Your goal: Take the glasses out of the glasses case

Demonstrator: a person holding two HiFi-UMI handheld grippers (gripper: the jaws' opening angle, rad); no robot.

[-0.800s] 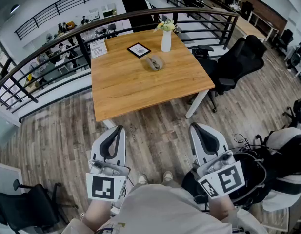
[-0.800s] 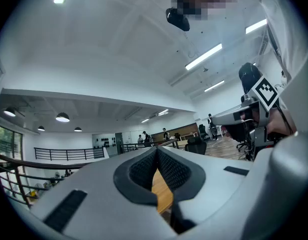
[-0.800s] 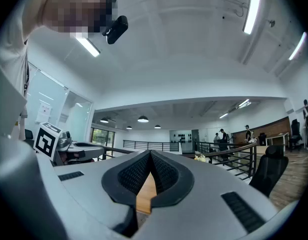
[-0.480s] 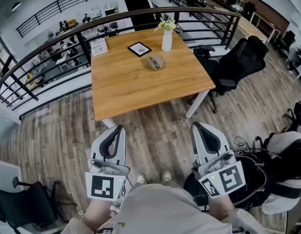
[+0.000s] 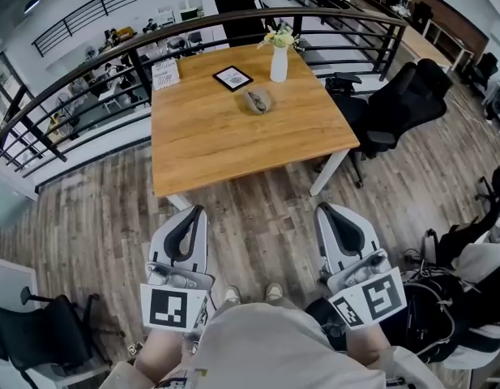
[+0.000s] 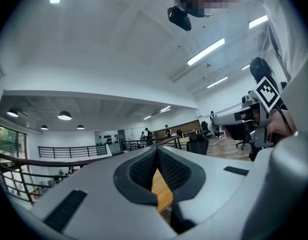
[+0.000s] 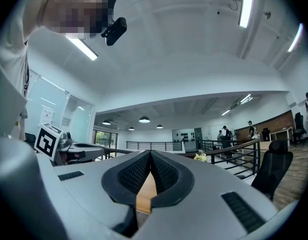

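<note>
Barely changed since earlier; table sits slightly higher in view. Two grippers: left gripper (image 5: pixel 197 212) and right gripper (image 5: pixel 325 212), jaws together, empty. One grey oval glasses case (image 5: pixel 257 101) on one square wooden table (image 5: pixel 233 140), well apart from both. One white vase (image 5: pixel 279 65).

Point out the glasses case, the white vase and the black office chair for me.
glasses case (image 5: pixel 257 101): head view, middle of its grey top.
white vase (image 5: pixel 279 65): head view, middle of its body.
black office chair (image 5: pixel 408 100): head view, on its backrest.
</note>
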